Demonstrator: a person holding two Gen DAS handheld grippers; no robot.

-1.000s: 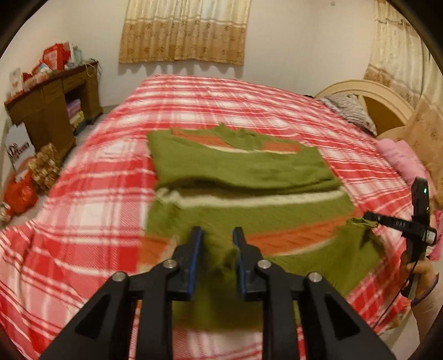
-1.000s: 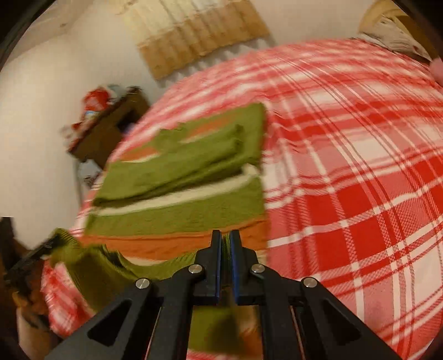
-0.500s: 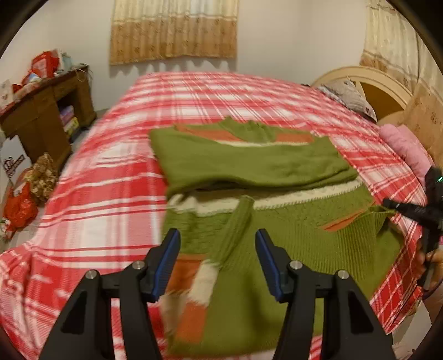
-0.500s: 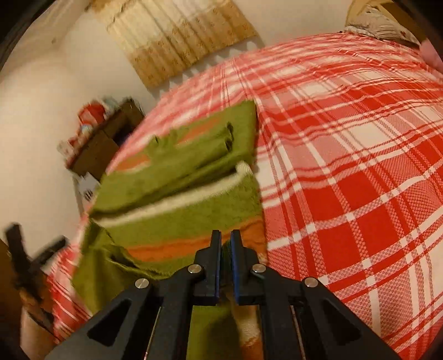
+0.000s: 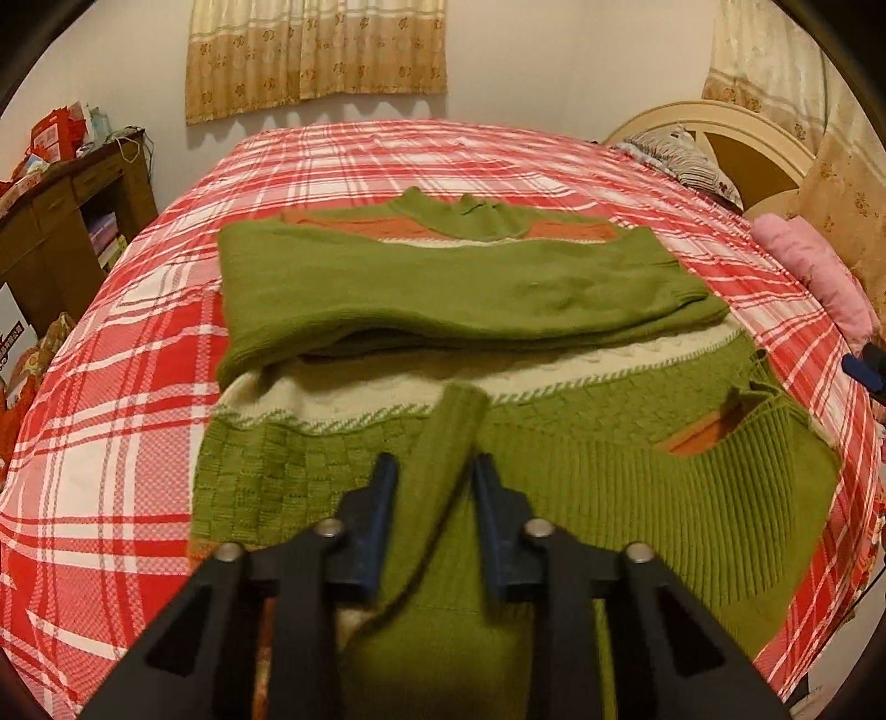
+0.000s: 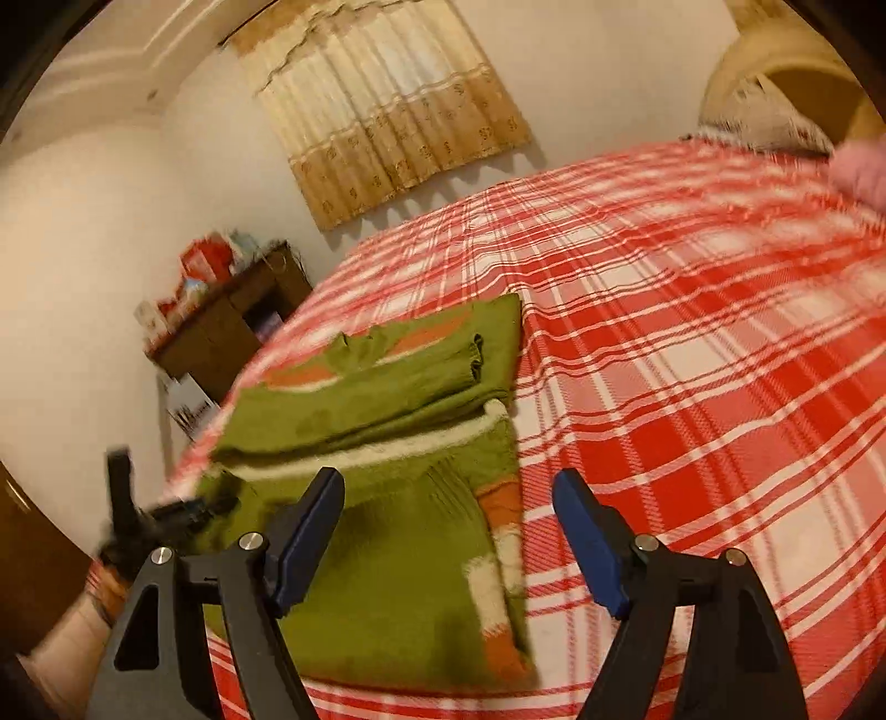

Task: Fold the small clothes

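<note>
Green sweater (image 5: pixel 498 288) flat, neck toward curtain (image 5: pixel 315 50), long axis crosswise.

The sweater (image 5: pixel 454 288) is green with orange and cream stripes. The bed cover (image 6: pixel 692 343) is red and white check. The curtain (image 5: pixel 315 52) is beige with small flowers.
</note>
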